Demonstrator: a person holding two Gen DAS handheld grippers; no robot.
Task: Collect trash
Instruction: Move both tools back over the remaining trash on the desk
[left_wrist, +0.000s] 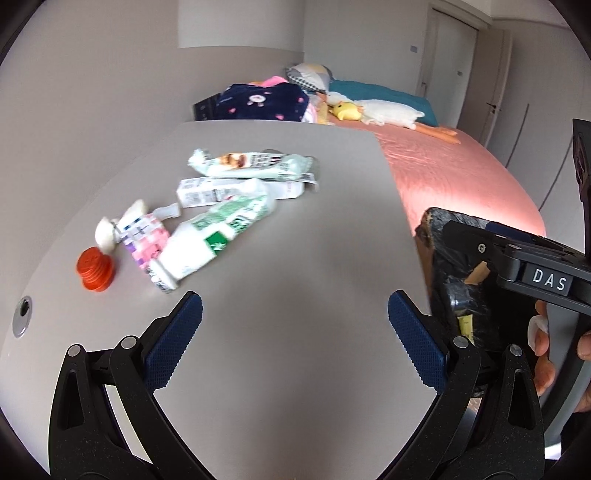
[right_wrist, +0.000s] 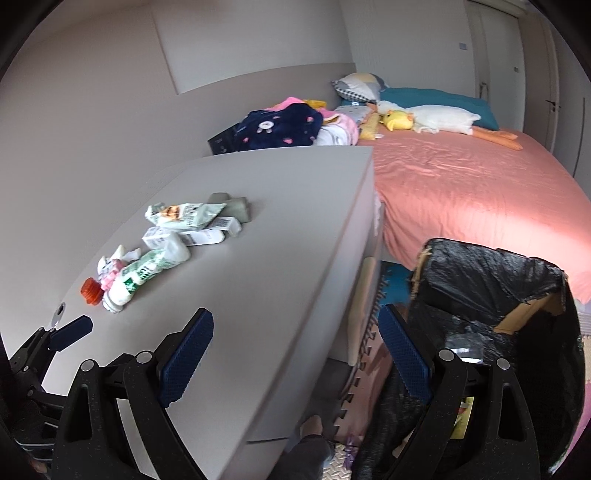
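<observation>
Trash lies in a heap on the grey table (left_wrist: 314, 240): a white and green plastic bottle (left_wrist: 207, 240), a white carton (left_wrist: 214, 192), a green wrapper (left_wrist: 255, 166), a pink and white pack (left_wrist: 146, 240) and an orange cap (left_wrist: 95, 269). The heap also shows in the right wrist view (right_wrist: 159, 254). My left gripper (left_wrist: 295, 325) is open and empty, above the table just short of the heap. My right gripper (right_wrist: 295, 343) is open and empty over the table's right edge, beside a bin lined with a black bag (right_wrist: 487, 302), which also shows in the left wrist view (left_wrist: 454, 280).
A bed with a salmon cover (right_wrist: 472, 192) lies beyond the table, with clothes, pillows and plush toys (right_wrist: 432, 118) on it. A round cable hole (left_wrist: 23, 314) sits at the table's left. Foam floor mats (right_wrist: 365, 354) lie below the table.
</observation>
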